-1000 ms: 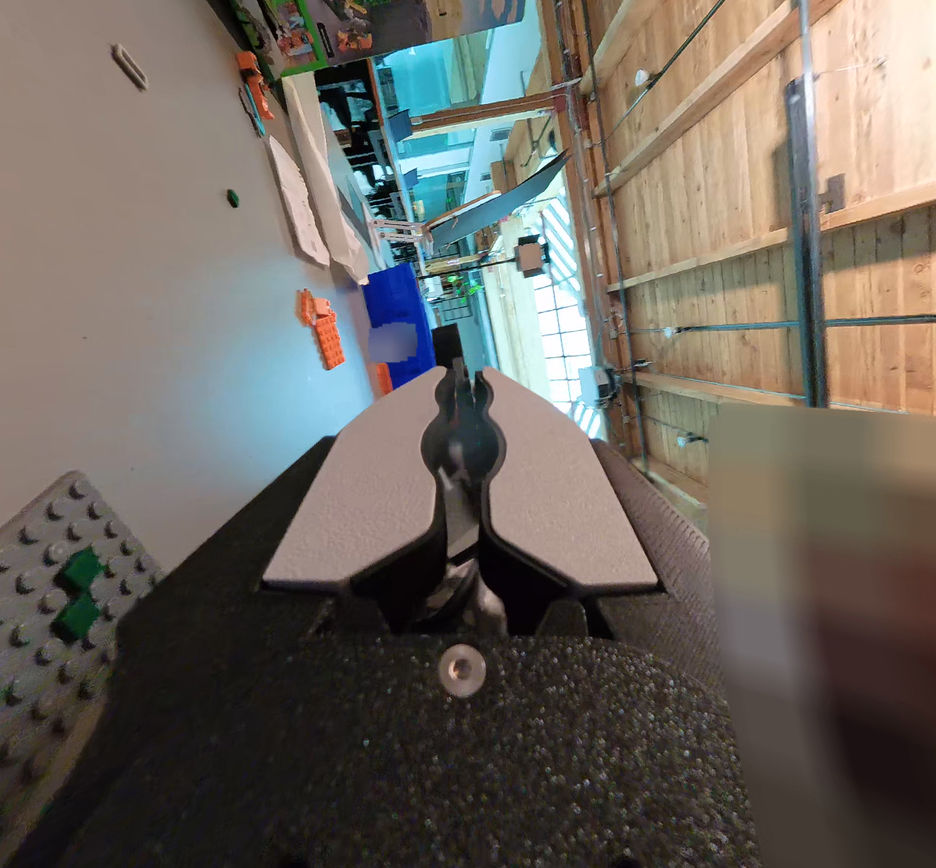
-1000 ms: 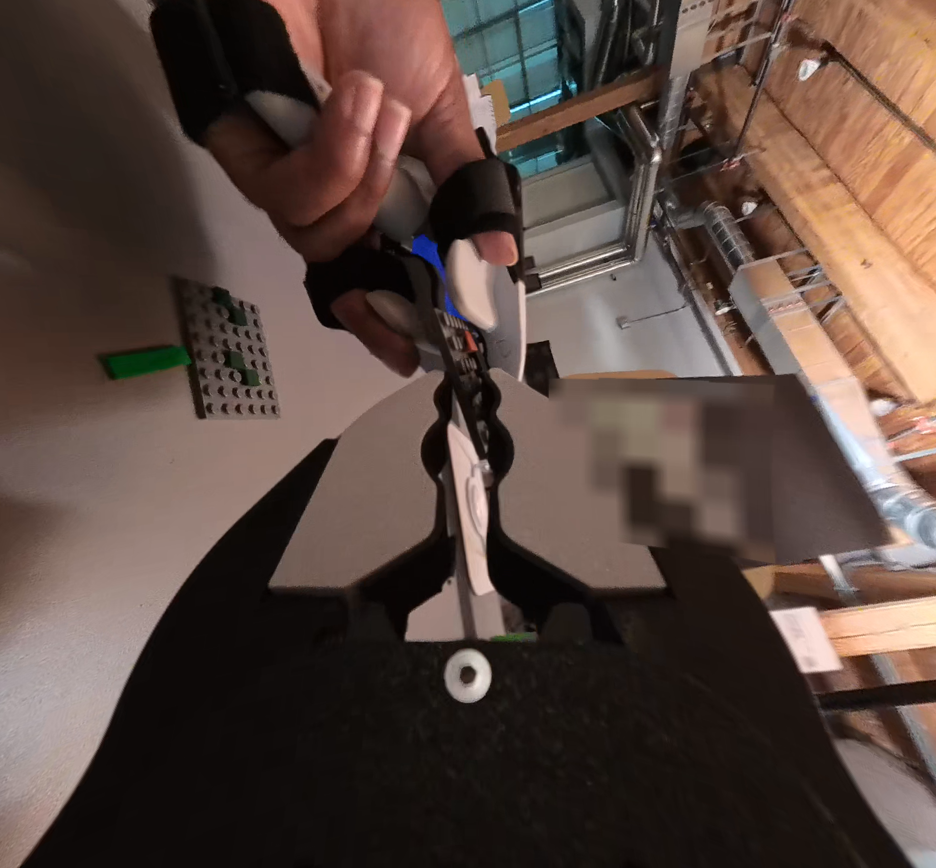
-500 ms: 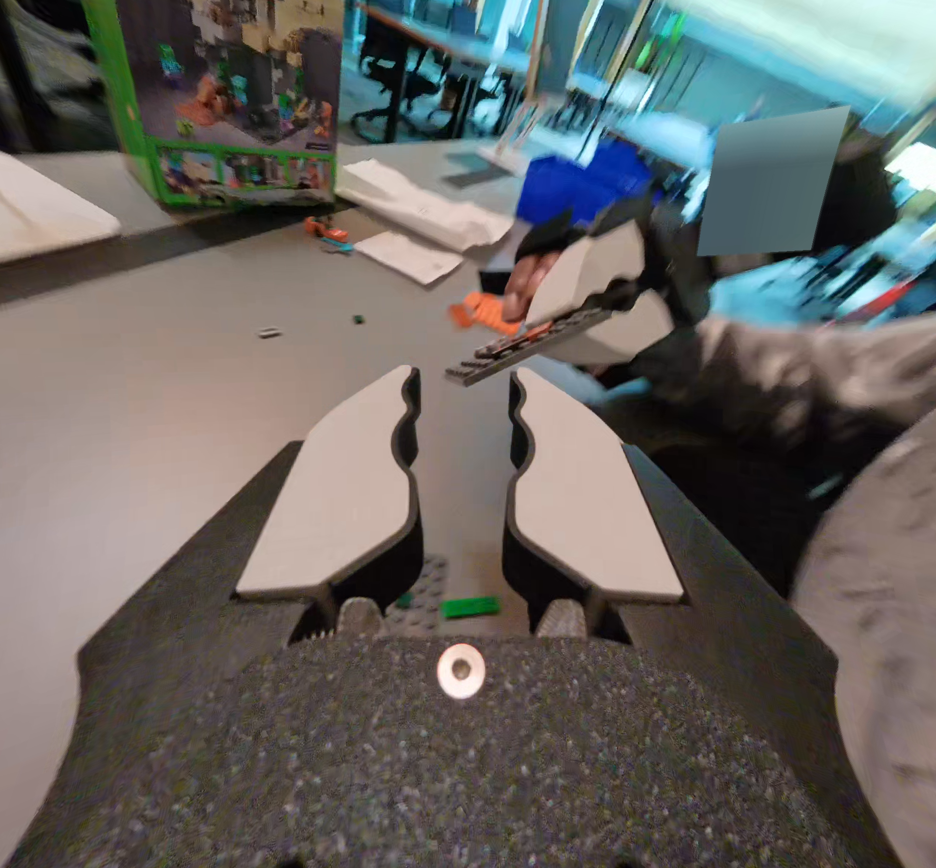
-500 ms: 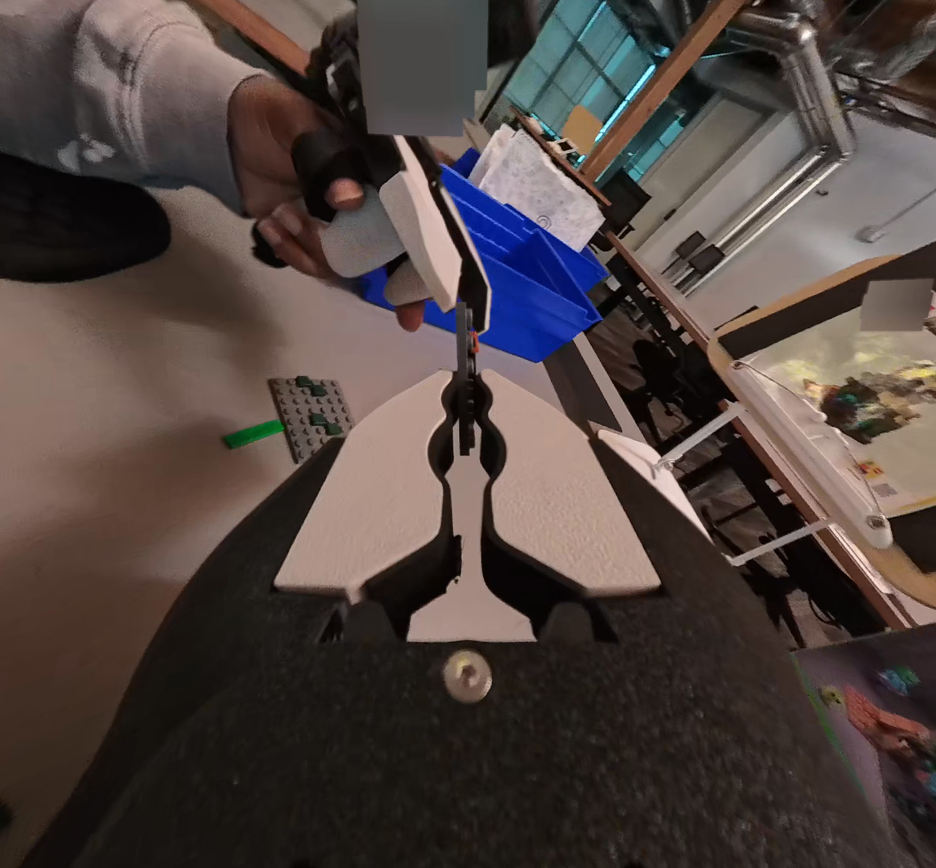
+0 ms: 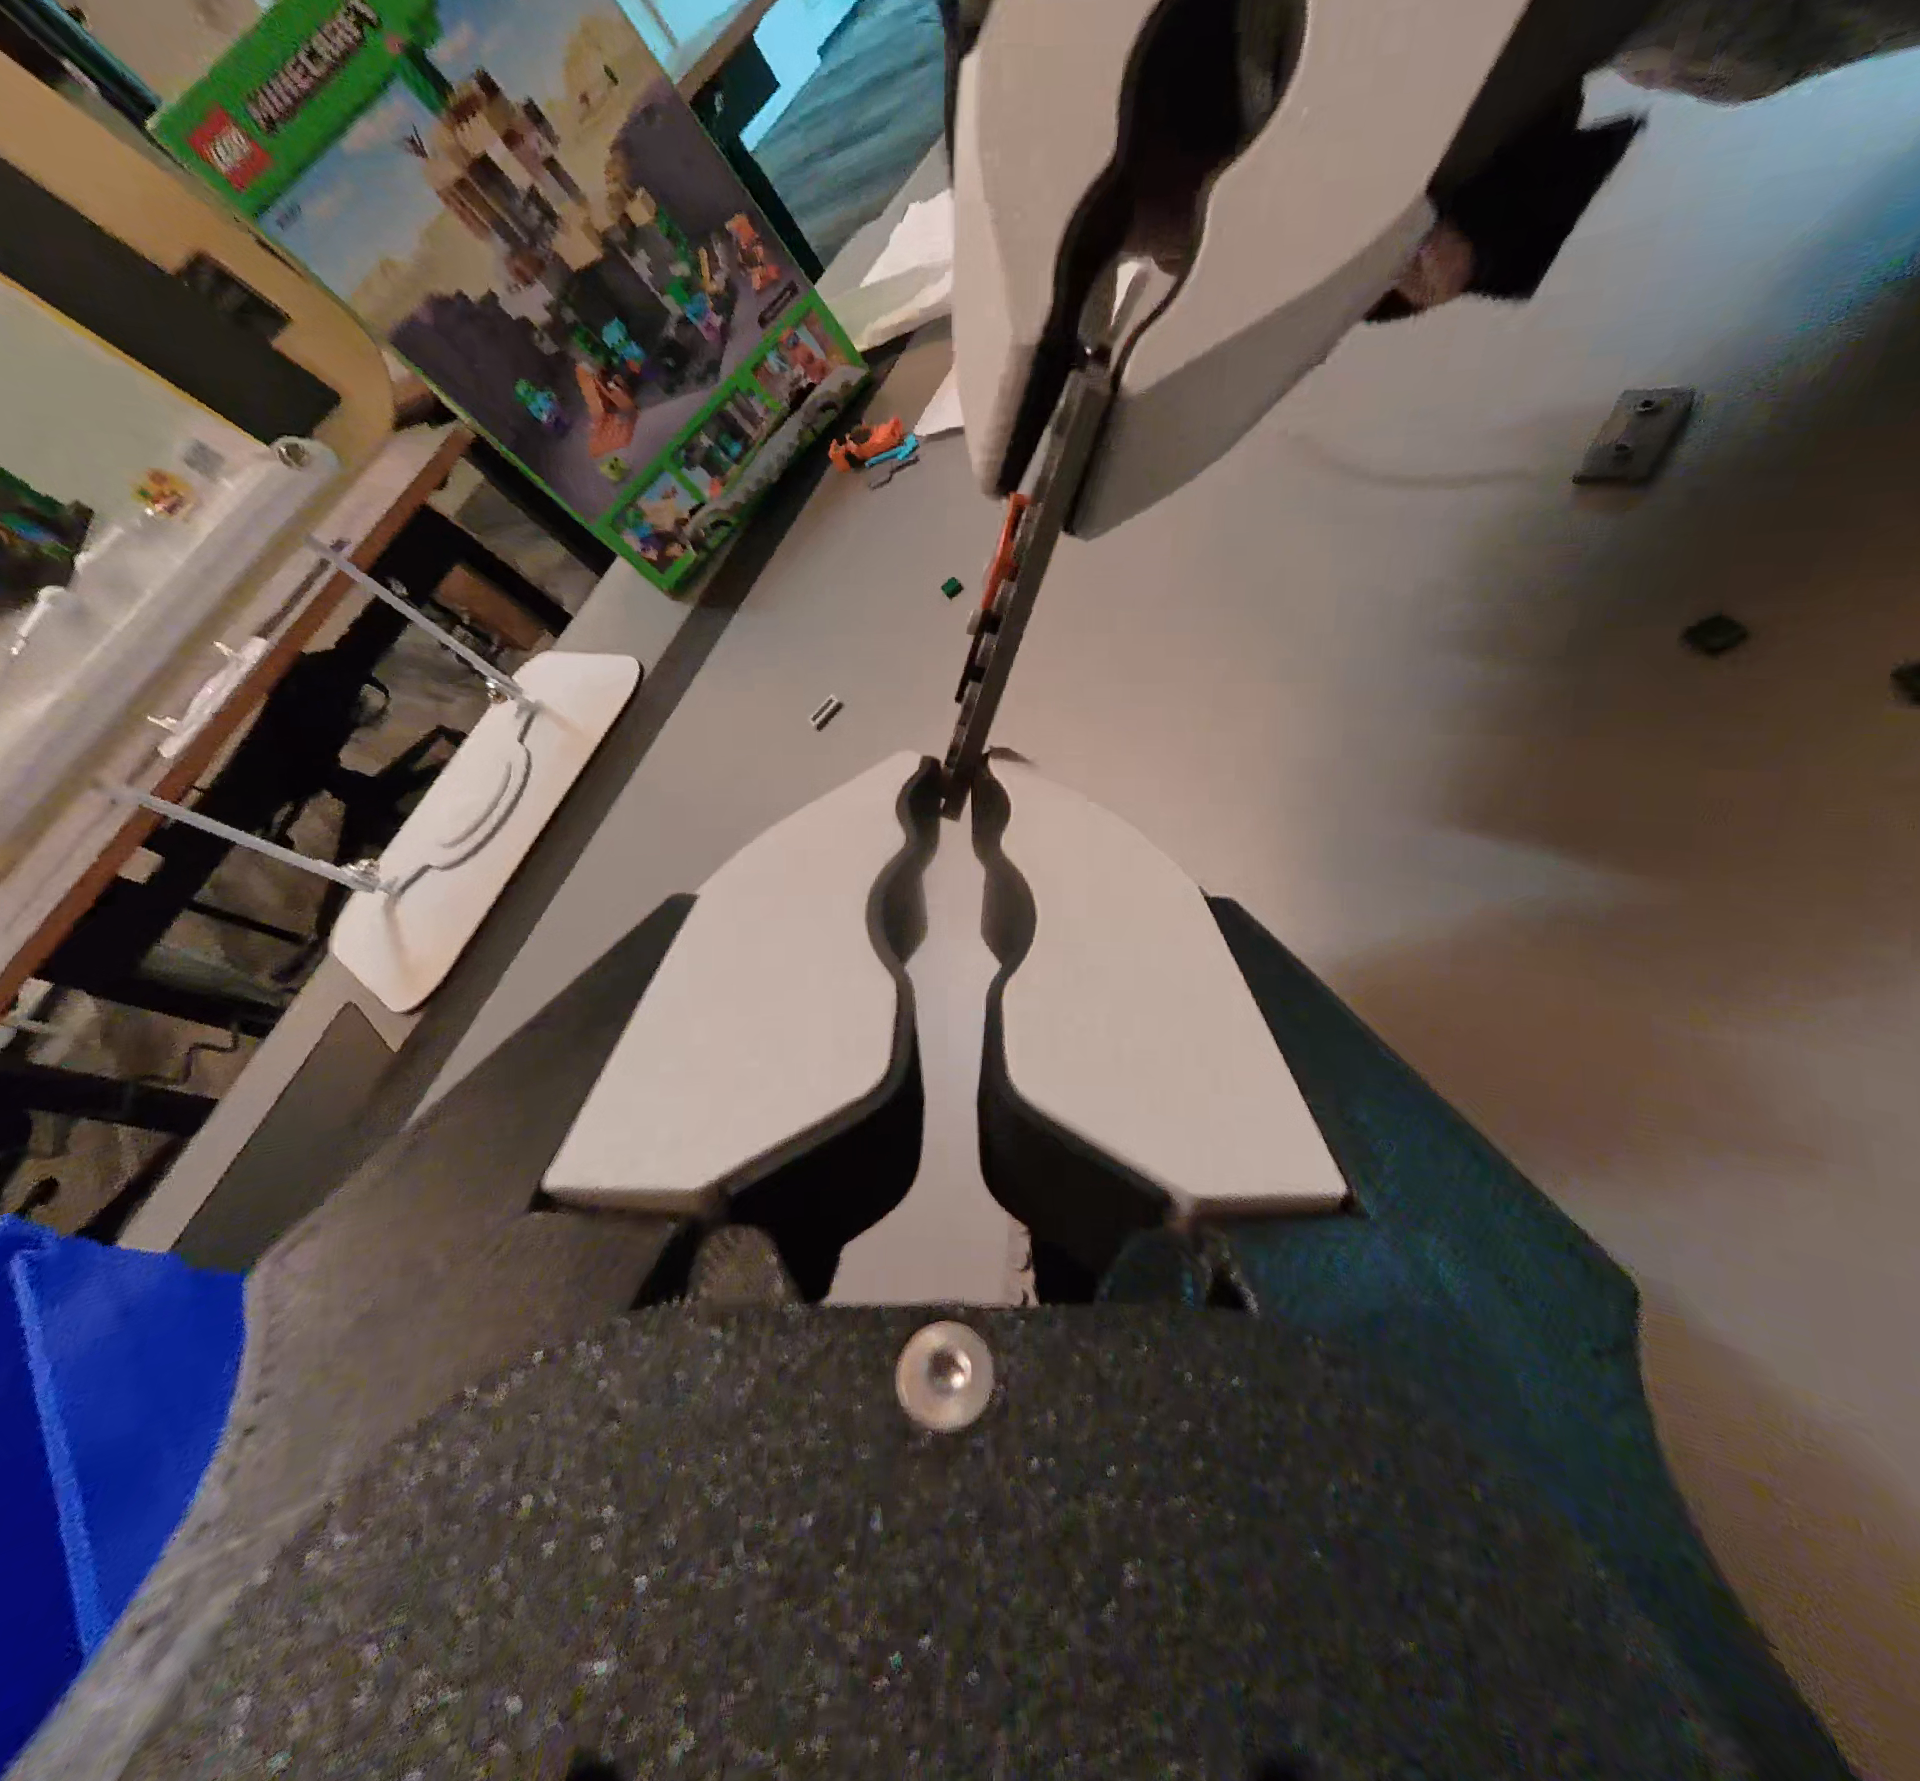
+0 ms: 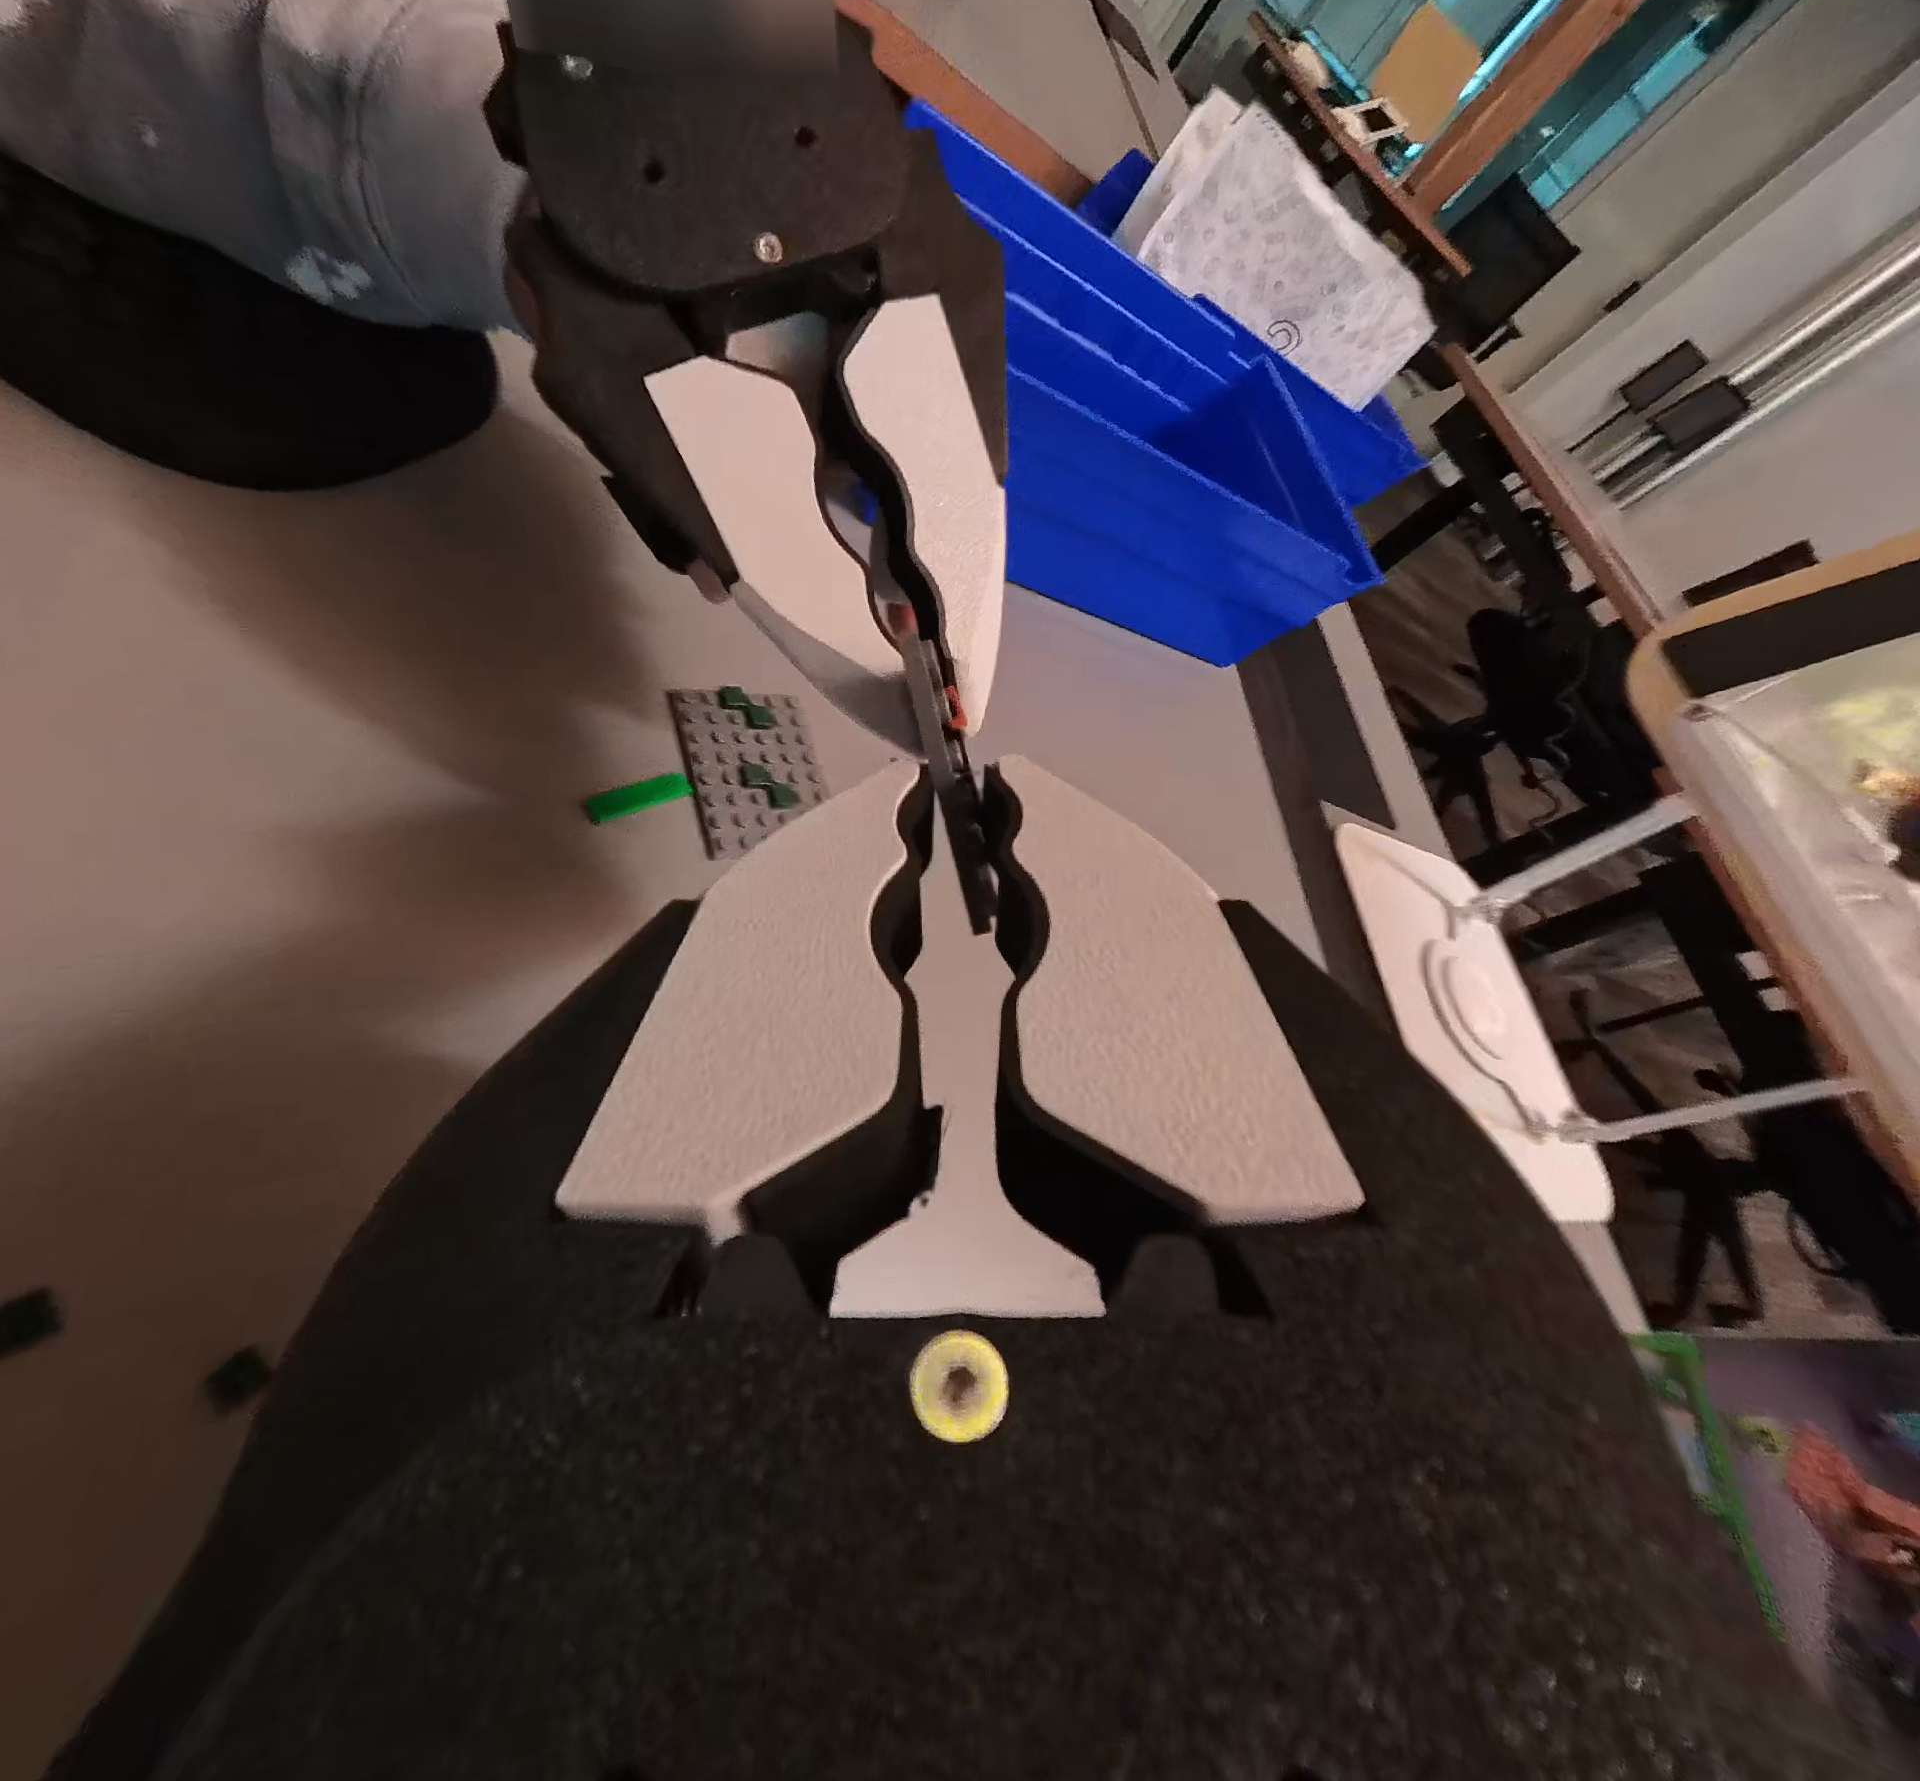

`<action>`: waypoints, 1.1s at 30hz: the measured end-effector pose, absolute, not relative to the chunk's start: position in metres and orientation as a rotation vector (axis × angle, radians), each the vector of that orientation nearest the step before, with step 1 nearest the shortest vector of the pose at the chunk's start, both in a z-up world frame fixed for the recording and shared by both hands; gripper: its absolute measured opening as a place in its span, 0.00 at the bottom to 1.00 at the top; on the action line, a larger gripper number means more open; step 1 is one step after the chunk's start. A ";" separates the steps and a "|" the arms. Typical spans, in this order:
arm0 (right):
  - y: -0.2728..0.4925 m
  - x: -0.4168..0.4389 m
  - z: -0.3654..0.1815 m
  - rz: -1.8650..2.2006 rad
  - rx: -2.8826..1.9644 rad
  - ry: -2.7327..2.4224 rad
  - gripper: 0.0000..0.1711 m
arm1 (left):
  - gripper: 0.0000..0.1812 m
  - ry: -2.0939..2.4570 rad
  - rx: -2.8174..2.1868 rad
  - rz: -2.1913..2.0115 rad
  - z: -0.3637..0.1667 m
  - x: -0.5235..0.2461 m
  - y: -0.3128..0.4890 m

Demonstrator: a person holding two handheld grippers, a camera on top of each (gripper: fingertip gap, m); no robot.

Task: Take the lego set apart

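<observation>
Edgewise, the dark plate (image 5: 1006, 630) is pinched by both grippers' fingers, its studs hardly visible.

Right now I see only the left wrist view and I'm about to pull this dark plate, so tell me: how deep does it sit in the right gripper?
Observer: The dark plate runs past the fingertips of the right gripper into the first hollow between its fingers.
Operator: Is any of the set lying on the table outside my view?
Observer: Yes, a grey baseplate carrying small dark green pieces lies flat there, with a bright green bar at its edge.
Operator: What is the blue shape at my lower left?
Observer: Stacked blue bins at the table's edge, and one holds a white patterned bag.
</observation>
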State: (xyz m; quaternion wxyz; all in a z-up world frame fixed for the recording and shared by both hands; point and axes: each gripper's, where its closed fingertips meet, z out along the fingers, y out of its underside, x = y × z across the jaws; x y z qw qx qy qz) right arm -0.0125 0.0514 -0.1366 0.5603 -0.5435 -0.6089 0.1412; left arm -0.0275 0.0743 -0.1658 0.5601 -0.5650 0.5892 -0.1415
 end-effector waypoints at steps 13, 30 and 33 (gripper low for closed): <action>0.023 0.001 -0.138 0.761 -1.510 -1.512 0.17 | 0.03 1.533 -1.190 -0.109 -0.186 -0.022 0.068; 0.028 -0.002 -0.167 0.731 -1.560 -1.569 0.11 | 0.03 1.734 -1.047 -0.057 -0.201 -0.022 0.051; 0.022 -0.005 -0.175 0.767 -1.559 -1.605 0.12 | 0.03 1.758 -1.088 -0.177 -0.204 -0.021 0.043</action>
